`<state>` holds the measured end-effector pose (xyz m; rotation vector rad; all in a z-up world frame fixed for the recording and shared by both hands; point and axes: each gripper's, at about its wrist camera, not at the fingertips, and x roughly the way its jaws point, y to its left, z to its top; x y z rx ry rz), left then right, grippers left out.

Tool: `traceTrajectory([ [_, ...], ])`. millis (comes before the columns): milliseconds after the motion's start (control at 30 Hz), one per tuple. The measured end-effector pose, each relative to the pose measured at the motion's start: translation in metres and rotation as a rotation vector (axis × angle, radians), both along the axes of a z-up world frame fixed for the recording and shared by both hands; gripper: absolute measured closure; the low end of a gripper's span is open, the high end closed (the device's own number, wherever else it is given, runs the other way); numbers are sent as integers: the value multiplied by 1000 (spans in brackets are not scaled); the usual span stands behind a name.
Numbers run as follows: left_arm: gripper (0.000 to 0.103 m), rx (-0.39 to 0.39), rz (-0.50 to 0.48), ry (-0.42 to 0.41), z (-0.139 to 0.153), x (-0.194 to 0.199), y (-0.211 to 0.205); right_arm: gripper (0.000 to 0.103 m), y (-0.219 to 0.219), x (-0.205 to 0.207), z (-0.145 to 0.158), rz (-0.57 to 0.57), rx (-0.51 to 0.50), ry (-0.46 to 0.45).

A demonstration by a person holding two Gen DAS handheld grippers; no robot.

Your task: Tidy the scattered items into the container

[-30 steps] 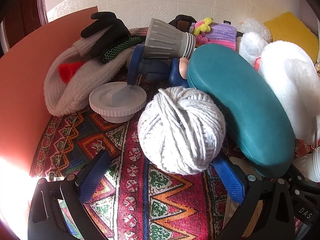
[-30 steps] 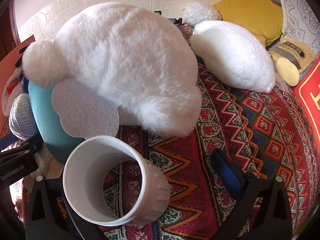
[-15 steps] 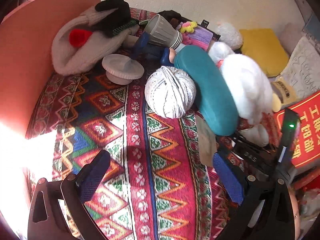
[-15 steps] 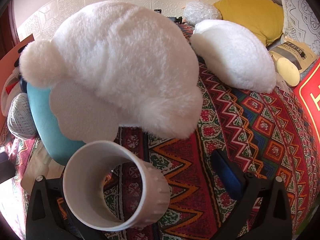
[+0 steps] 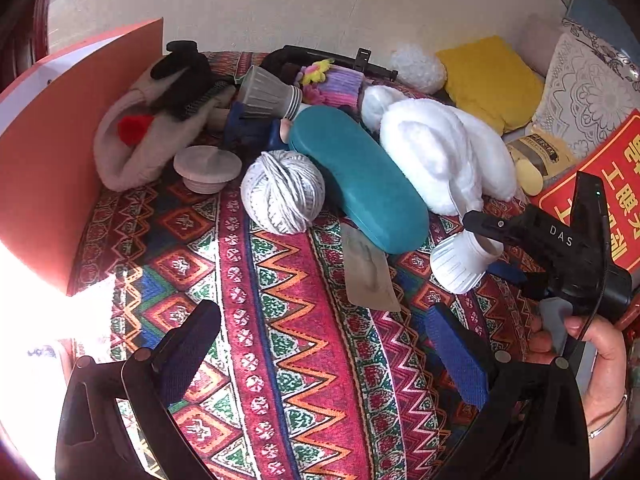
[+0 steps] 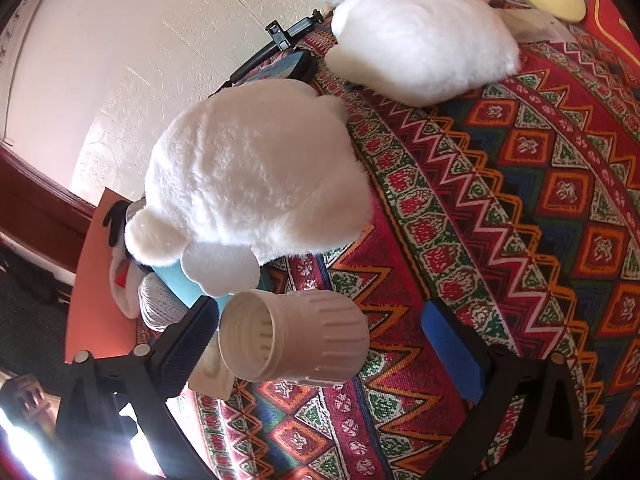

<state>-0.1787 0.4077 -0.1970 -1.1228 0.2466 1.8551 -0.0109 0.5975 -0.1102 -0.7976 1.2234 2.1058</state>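
Right now the left tongs [image 5: 320,356] are standing wide apart and gripping nothing, hanging above the patterned cloth [image 5: 288,320]. The right tongs [image 6: 320,328] are also spread; the white ribbed cup [image 6: 296,336] is lying on its side between the fingers, pressing against the left finger pad [image 6: 192,340], while the right pad is staying clear of it. Whether the cup is truly being carried I cannot tell.

Taking the teal case [image 5: 360,176] as the landmark: the ball of grey yarn [image 5: 282,192] is touching its left side, the white plush toy [image 5: 440,160] is leaning on its right side, and the ribbed cup [image 5: 464,260] is sitting just beyond its near end, with a beige flat piece [image 5: 366,272] partly tucking under that end. Farther left of the case, a grey lid [image 5: 208,166] is resting near a knitted beige hat [image 5: 136,148], beside the orange board [image 5: 52,152]. Behind the case a grey ribbed cup [image 5: 268,94] is lying tilted.
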Motion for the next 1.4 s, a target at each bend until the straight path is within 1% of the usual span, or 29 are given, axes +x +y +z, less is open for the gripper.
traceTrajectory([
  [33, 0, 7, 2, -5, -5, 0, 4, 15, -5, -3, -9, 9, 10, 2],
  [67, 0, 8, 2, -10, -6, -1, 8, 19, -13, -5, -14, 27, 24, -2],
  [100, 0, 0, -2, -13, -9, -4, 15, 25, -19, -6, -13, 50, 43, -17],
  [167, 0, -16, -23, -1, -11, -10, 32, 27, -31, -13, -8, 98, 86, -66],
  [200, 0, -28, -29, 17, -12, -14, 39, 27, -29, -2, -26, 114, 101, -86],
  [233, 0, -42, -21, 33, -14, -17, 44, 28, -30, 5, -37, 126, 117, -104],
  [267, 0, -57, -13, 40, -17, -21, 49, 29, -23, -4, -43, 133, 129, -120],
  [333, 0, -76, -21, 37, -22, -31, 59, 37, -20, -8, -48, 146, 137, -136],
  [400, 0, -97, -20, 48, -25, -41, 67, 38, -21, -8, -49, 164, 135, -135],
  [467, 0, -100, -7, 46, -26, -52, 70, 40, -5, -25, -57, 196, 155, -155],
  [500, 2, -92, -2, 35, -27, -57, 70, 46, -7, -26, -58, 210, 166, -174],
  [600, 5, -78, 24, -29, -33, -73, 70, 45, -8, -29, -60, 240, 179, -202],
  [700, 5, -84, 41, -81, -45, -84, 72, 44, 13, -44, -70, 252, 159, -201],
  [800, 6, -101, 32, -45, -49, -84, 78, 42, 12, -47, -69, 267, 178, -222],
  [867, 6, -106, 29, -28, -49, -84, 80, 42, 6, -48, -69, 282, 217, -251],
  [900, 7, -105, 30, -28, -50, -84, 80, 39, 3, -48, -69, 287, 236, -258],
  [933, 13, -101, 32, -21, -49, -83, 79, 28, 0, -48, -69, 298, 250, -245],
  [967, 37, -90, 30, -17, -47, -82, 78, 22, -3, -47, -70, 310, 254, -224],
  [1000, 43, -70, 25, -43, -46, -83, 76, 19, -4, -48, -70, 316, 259, -224],
  [1067, 43, -54, 42, -46, -41, -80, 71, 22, -8, -47, -68, 316, 273, -263],
  [1133, 43, -47, 53, -50, -37, -76, 67, 45, -12, -41, -63, 291, 307, -319],
  [1167, 43, -39, 57, -57, -34, -73, 62, 45, -12, -38, -61, 286, 307, -319],
  [1267, 43, 5, 69, -64, -18, -58, 47, 46, -7, -24, -55, 258, 248, -257],
  [1333, 43, 29, 63, -49, -2, -47, 40, 46, -6, -13, -48, 244, 221, -215],
  [1400, 43, 62, 49, -19, 20, -40, 30, 46, -8, -1, -36, 232, 219, -173],
])
